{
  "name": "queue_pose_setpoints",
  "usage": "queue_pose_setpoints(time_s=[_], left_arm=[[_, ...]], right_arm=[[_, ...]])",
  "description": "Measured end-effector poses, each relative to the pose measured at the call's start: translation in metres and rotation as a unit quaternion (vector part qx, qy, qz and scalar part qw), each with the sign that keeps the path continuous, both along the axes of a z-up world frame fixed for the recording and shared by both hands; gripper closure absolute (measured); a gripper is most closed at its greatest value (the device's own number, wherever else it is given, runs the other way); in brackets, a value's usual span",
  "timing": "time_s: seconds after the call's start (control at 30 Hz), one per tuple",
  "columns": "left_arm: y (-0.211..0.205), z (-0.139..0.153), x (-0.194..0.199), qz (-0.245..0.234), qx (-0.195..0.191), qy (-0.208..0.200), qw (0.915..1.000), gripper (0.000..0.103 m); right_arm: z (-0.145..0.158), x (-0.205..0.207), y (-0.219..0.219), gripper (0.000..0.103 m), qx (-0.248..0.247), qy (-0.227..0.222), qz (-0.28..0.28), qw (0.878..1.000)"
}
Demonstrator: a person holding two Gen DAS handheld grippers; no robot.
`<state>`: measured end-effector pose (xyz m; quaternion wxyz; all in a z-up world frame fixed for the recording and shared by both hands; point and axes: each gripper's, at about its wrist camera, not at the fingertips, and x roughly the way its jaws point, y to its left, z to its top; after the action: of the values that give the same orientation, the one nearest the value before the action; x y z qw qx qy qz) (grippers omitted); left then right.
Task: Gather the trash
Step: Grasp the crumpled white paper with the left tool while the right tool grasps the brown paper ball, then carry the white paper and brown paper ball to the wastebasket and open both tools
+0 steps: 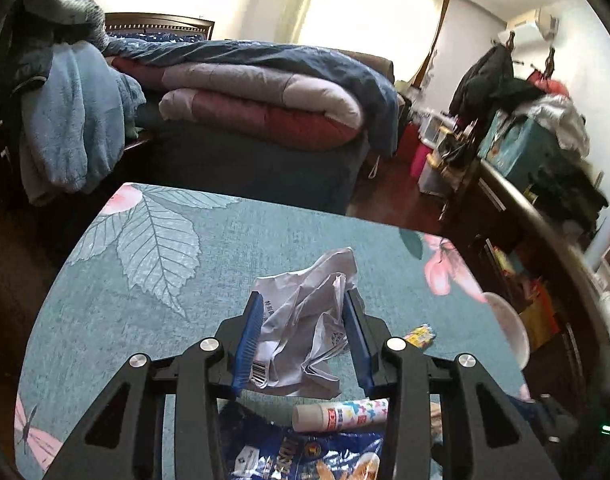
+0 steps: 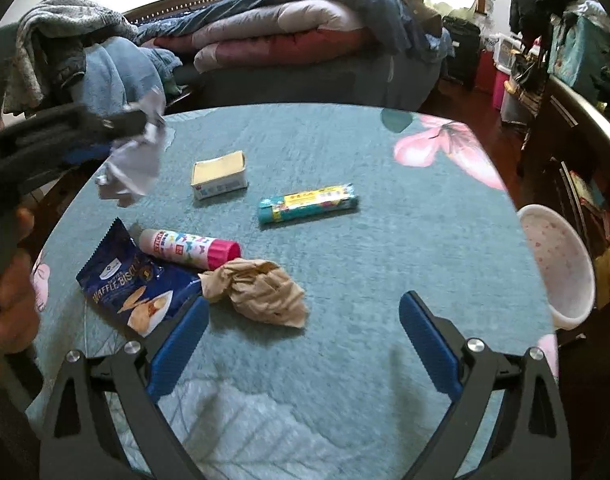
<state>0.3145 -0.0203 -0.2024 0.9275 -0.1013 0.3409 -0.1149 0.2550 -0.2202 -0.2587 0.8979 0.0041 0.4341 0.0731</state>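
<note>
My left gripper [image 1: 303,300] is shut on a crumpled white paper [image 1: 305,320] and holds it above the table; the paper also shows in the right wrist view [image 2: 133,164], hanging from the left gripper [image 2: 145,120] at the upper left. My right gripper [image 2: 305,312] is open and empty, low over the teal table [image 2: 345,280]. A crumpled brown paper [image 2: 261,292] lies just ahead of its left finger [image 2: 181,344]. A blue biscuit wrapper [image 2: 133,284] lies to the left of it.
A glue stick [image 2: 189,248], a small cream box [image 2: 220,174] and a teal roll of bags [image 2: 309,203] lie on the table. A pink bowl [image 2: 557,268] stands at the right edge. A bed with folded quilts [image 2: 285,28] stands behind the table.
</note>
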Motion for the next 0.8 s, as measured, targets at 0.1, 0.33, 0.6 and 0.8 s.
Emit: queue_pose_setpoints(time_s=[0.1,0.33,0.6,0.8], left_arm=[[0.006,0.005,-0.005,0.001,-0.003,-0.007,1.0000,0.062],[0.013,0.008,-0.010,0.004,-0.005,-0.008,1.0000,0.062],[-0.007,0.024,-0.022,-0.004,0.013,-0.026,0.9996,0.062],[-0.038,0.037,-0.030,-0.024,0.030,-0.041,0.9984,0.062]], right_arm=[[-0.007,0.006,0.008,0.019,0.004,0.012,0.006,1.000],[-0.013,0.007,0.023,0.081,-0.008,0.020,0.030,0.999],[0.008,-0.021,0.004,0.081,-0.008,-0.016,0.023,1.000],[0.023,-0.038,-0.023,0.081,0.003,-0.030,0.008,1.000]])
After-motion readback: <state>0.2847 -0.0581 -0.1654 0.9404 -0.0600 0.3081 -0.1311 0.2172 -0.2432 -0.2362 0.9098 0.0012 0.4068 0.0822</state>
